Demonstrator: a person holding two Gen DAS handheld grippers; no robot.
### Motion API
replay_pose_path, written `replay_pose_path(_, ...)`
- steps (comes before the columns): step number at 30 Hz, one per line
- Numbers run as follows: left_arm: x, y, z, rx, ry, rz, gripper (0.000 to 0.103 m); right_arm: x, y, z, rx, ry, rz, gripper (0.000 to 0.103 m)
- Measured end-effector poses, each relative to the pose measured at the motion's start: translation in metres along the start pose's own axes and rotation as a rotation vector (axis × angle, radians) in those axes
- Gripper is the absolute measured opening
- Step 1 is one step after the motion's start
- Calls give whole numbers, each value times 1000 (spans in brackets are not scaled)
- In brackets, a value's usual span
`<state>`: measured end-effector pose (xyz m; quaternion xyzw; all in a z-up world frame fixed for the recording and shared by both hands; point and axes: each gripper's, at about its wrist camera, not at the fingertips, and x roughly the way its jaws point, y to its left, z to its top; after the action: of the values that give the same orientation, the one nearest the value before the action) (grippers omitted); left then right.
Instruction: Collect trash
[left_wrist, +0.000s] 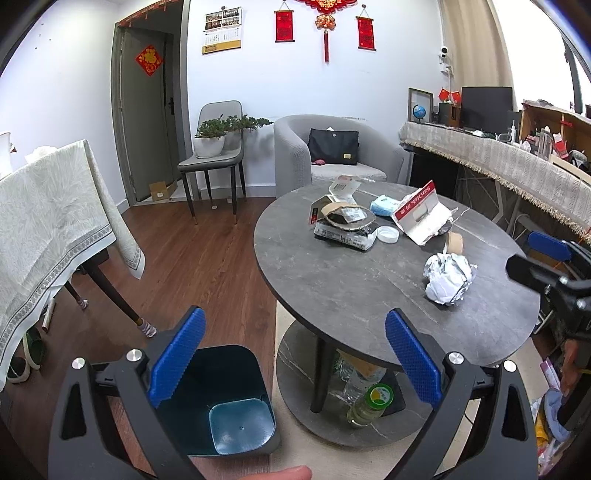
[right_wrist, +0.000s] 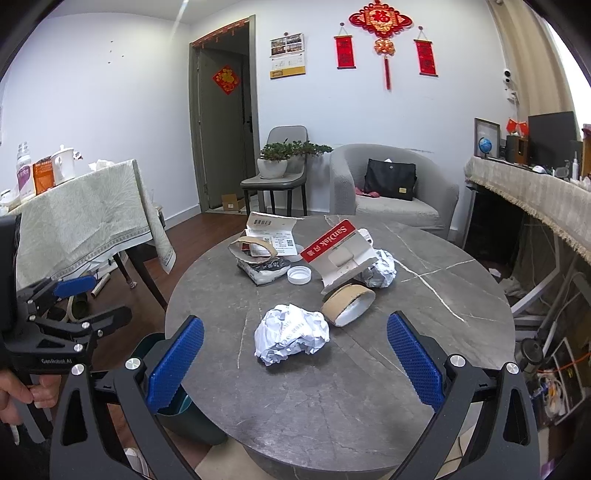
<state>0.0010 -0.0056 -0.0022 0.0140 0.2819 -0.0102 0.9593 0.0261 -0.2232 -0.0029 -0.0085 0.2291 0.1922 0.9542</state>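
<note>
A lived-in room with white walls and red hangings surrounds a round grey stone tabletop (right_wrist: 424, 295) strewn with rubbish. Nearest the right tool (right_wrist: 295, 354) sits a crumpled paper ball (right_wrist: 291, 334), with a cardboard tape ring (right_wrist: 349, 304) just beside it; further back lie a red-and-white card package (right_wrist: 338, 253), a second paper ball (right_wrist: 380, 273), a white bottle cap (right_wrist: 299, 275) and a heap of torn wrappers (right_wrist: 264, 254). The right tool stands wide open and empty, above the tabletop's near edge. The left tool (left_wrist: 295, 358), also open and empty, hangs over a dark teal bin (left_wrist: 225, 402) on the floor beside the tabletop. The loose paper ball could likely squash or slip from a shallow pinch, or nudge the ring into rolling away. The bin is partly hidden behind the tools, and the wrapper heap's contents are hard to tell apart.
</note>
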Motion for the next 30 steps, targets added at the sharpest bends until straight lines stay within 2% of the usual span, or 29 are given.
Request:
replay_pose_path(7,5,-8,-1,13,6,-25,99,-1,-7,9,35,-7,7,100)
replay_pose_path(13,5,-11,0,-1,-3,-98,98,7,-6,10,38,42,38,100)
replay_pose_path(17,8,-15,2,15,5,-135,90,10,-13,10,23,82,37,100)
replay_pose_path(25,25,-43,9,91,30,-274,91,13,-45,12,116,104,28,100)
replay_pose_path(30,40,-56,14,92,43,-372,94,18,-59,10,138,132,25,100)
